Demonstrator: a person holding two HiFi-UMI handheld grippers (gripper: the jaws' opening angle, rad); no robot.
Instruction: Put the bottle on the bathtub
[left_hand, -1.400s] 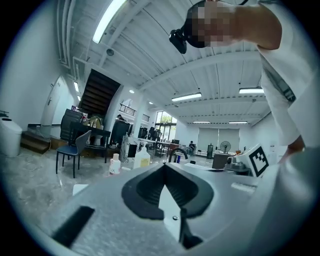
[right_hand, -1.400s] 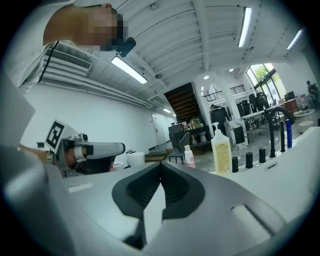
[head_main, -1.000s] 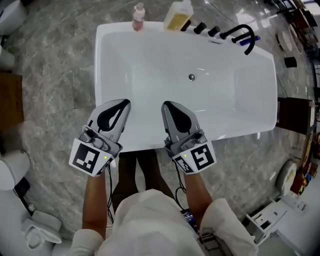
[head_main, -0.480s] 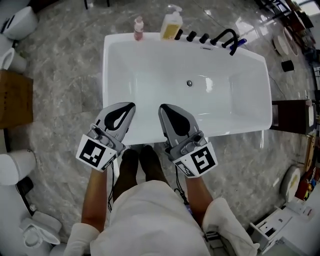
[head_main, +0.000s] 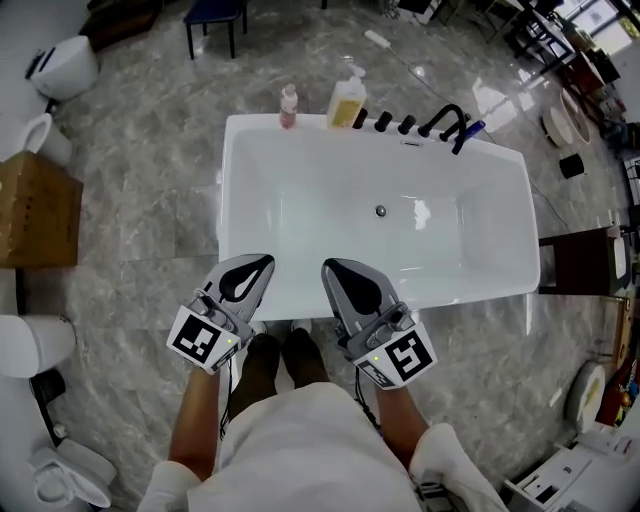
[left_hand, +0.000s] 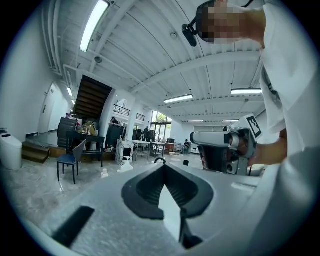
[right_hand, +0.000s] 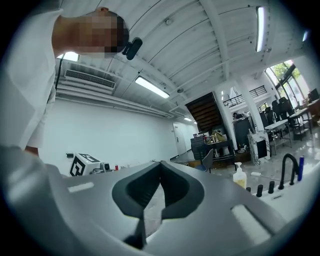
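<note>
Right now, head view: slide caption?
Left gripper and right gripper shut, empty, by tub; pink bottle, soap bottle on far rim.

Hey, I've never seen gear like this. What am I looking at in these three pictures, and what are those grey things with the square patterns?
A person stands at a white bathtub, holding a two-jaw gripper in each hand: the left gripper and the right gripper. The patterned cubes are part of them. The top-down picture comes from a camera on the person's head. The other two come from cameras riding on each gripper, looking along its jaws. Both pairs of jaws are together and hold nothing. On the tub's far rim stand a small pink bottle, a yellow pump bottle and a black faucet with knobs.
</note>
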